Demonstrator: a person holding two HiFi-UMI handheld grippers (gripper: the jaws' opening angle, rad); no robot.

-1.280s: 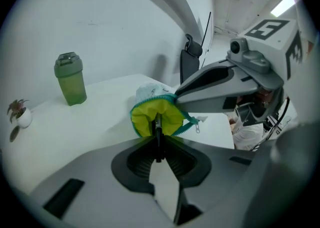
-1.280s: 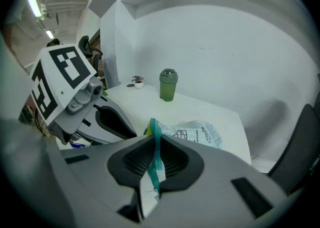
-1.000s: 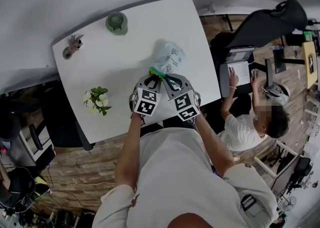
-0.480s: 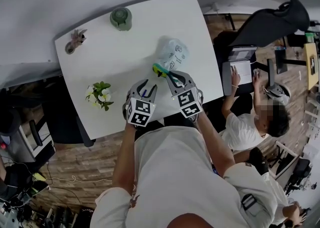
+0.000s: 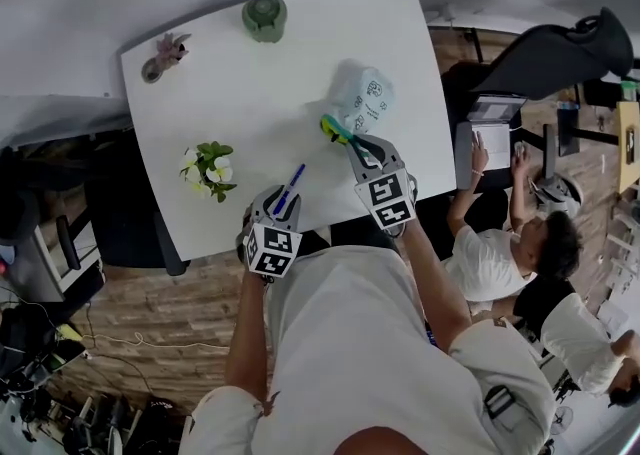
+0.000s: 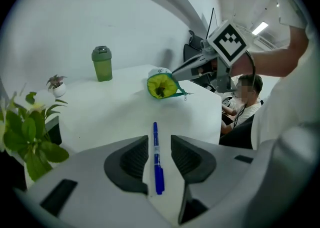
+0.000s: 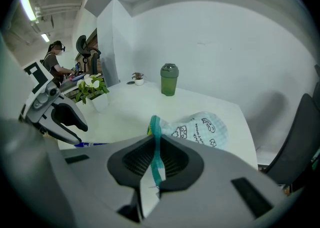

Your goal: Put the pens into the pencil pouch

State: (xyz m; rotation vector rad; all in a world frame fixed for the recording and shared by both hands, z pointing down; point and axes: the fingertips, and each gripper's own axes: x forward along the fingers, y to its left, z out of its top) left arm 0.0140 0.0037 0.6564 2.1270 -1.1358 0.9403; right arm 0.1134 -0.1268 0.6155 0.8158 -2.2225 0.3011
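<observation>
**A:** In the head view, where does everything lie?

**B:** A white square desk [image 5: 250, 93] carries a pale checked fabric pencil pouch [image 5: 364, 100] with teal trim near its right edge. A slim blue pen [image 5: 291, 187] lies by the near edge. The left gripper [image 5: 283, 199] is over the pen, and the right gripper [image 5: 358, 146] meets the pouch's mouth. A green lidded bottle [image 5: 264, 17] stands at the far edge and a small potted plant [image 5: 165, 49] at the far left corner. A leafy white-flowered plant [image 5: 208, 171] sits by the left edge.

**A:** And the left gripper view?

**B:** The left gripper [image 6: 159, 142] has its jaws partway apart, and they have just been narrowing a little. The pen [image 6: 156, 158] lies flat on the desk, lengthwise in the gap, with neither pad pressing on it. Further along, the pouch [image 6: 161, 86] shows its yellow-green lining, with the right gripper [image 6: 178, 71] at its rim.

**A:** The right gripper view?

**B:** The right gripper [image 7: 156, 148] has its jaws clamped tight on the pouch's teal edge. The body of the pouch [image 7: 201, 128] rests on the desk just beyond. The left gripper [image 7: 64, 118] is at the left of the view, with the pen [image 7: 91, 145] under it.
</observation>
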